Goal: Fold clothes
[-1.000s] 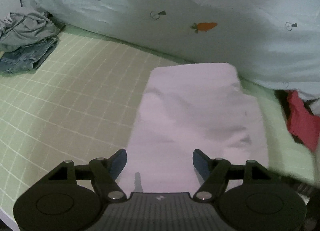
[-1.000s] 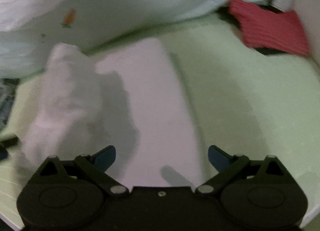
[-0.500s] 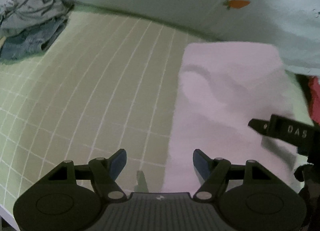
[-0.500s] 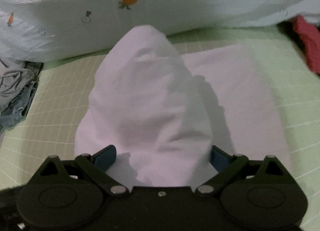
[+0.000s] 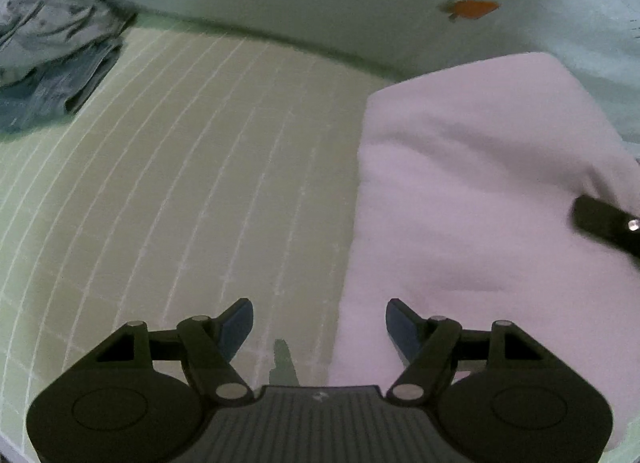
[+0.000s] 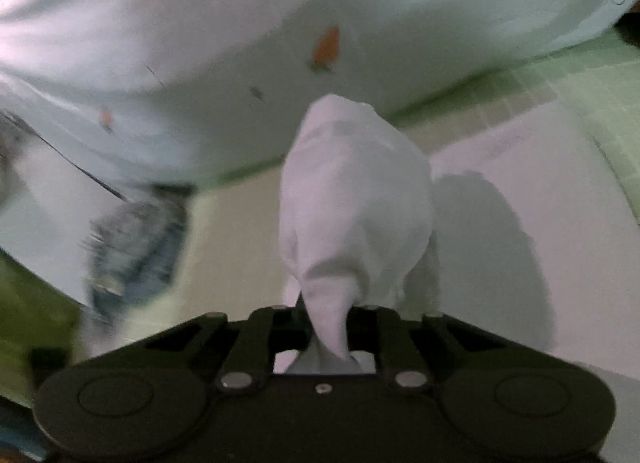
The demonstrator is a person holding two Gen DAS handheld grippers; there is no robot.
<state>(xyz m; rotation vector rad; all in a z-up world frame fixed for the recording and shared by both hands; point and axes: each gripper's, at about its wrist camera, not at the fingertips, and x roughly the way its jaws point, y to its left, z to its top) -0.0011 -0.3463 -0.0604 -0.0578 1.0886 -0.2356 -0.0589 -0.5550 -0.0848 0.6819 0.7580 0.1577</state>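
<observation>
The white garment (image 5: 472, 199) lay on the green grid-patterned bed sheet (image 5: 200, 167), partly folded (one narrow fold made, I judged), with more folds left. The right gripper (image 6: 325, 327) was closing its fingers on a bunched edge, while the left gripper (image 5: 319, 323) hung wide open, empty, at the garment's near edge.
</observation>
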